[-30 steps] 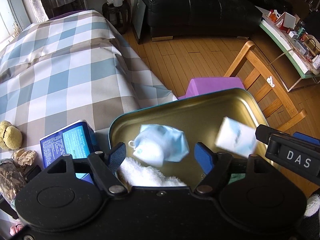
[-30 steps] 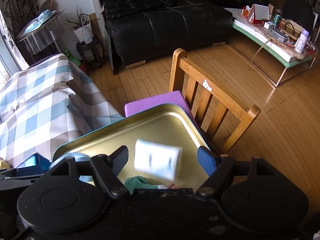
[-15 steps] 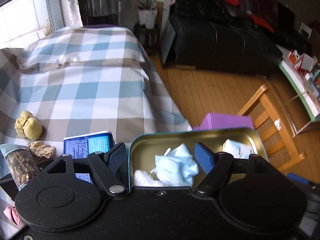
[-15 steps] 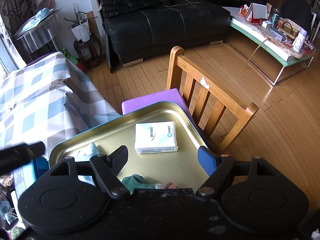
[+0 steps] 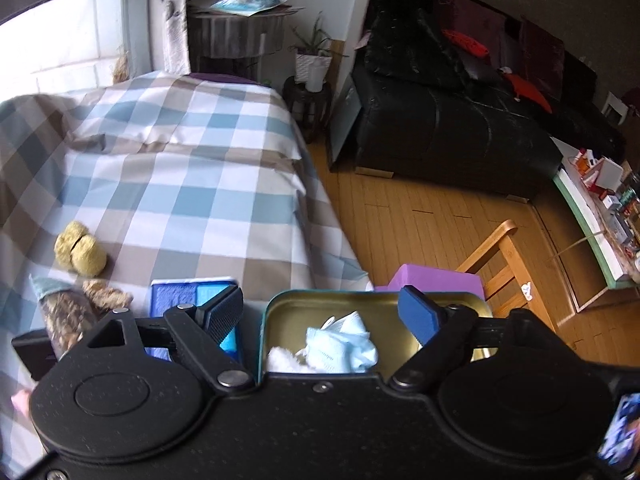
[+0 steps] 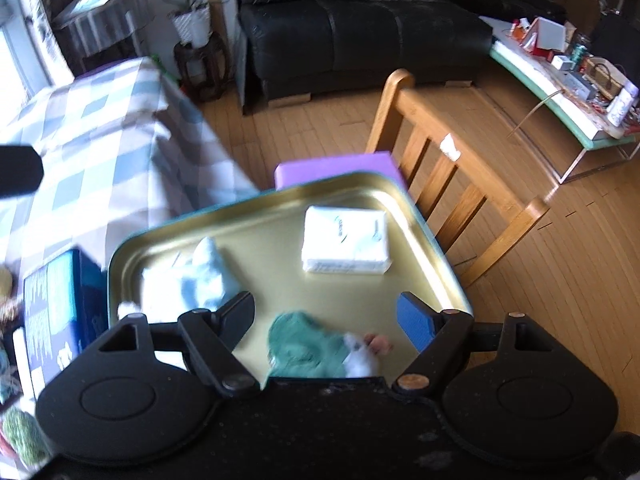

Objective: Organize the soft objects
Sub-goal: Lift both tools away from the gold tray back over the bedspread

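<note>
Left wrist view shows the left tongs [image 5: 320,312] with the jaws opening and nothing between the pads; they grasp nothing. Just beyond them is the golden tin tray [image 5: 280,308], and in its near part lie a light blue face mask [image 5: 340,344] and a white fluffy cloth [image 5: 280,358], touching each other. To the left of the tray a blue box [image 5: 192,294] lies on the checked bench cover [image 5: 180,200]. Farther left on the cover are a yellow-green sponge [image 5: 80,254] and a brownish lump [image 5: 106,294].

Right wrist view shows the right tongs [image 6: 326,314], also opening a little, released, with no object between the pads. Below them, in the near part of the tray [image 6: 440,256], lies a green cloth [image 6: 304,346] with a small white and pink piece at its right side; this part is blurred. A white tissue pack [image 6: 346,240] lies flat in the far right part of the tray, and the mask [image 6: 200,276] is in the left part. The tray rests on a purple block [image 6: 340,164], next to a wooden chair [image 6: 460,196]. A black sofa [image 6: 360,40] stands far behind.
</note>
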The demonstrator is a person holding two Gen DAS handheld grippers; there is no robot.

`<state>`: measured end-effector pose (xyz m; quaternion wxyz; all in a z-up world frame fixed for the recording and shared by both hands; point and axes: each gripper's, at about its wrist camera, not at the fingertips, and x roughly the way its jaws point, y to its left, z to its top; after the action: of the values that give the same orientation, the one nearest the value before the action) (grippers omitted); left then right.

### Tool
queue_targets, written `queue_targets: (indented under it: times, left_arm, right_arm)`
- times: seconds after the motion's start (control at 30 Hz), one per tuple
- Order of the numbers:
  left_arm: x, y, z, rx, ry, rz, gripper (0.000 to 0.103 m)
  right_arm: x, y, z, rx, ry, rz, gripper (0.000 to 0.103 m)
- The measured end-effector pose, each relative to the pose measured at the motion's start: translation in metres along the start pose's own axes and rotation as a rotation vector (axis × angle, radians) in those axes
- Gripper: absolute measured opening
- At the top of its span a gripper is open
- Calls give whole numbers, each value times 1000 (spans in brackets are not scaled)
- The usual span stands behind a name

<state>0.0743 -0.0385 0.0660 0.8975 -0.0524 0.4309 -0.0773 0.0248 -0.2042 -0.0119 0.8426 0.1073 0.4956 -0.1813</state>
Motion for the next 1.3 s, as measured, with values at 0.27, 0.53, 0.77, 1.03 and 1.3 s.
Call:
queue_targets:
  times: [0.27, 0.53, 0.77, 1.03, 1.3]
  left_arm:
    - [-5, 39, -21, -98, 64, 79, 81]
    - [-12, 79, -38, -198, 98, 103, 81]
    - [-13, 86, -47, -169, 104, 140, 81]
    - [-14, 82, -51, -104, 62, 187, 81]
    - [-16, 79, -53, -73, 33, 212, 81]
  right_arm:
    - [-6, 47, -34, -112, 25, 18, 78]
    - [-12, 82, -57, -180, 15, 1, 78]
    - [-9, 93, -71, -187, 47, 23, 79]
    - [-1, 98, -77, -228, 57, -4, 75]
    - [1, 99, -79, -237, 45, -29, 73]
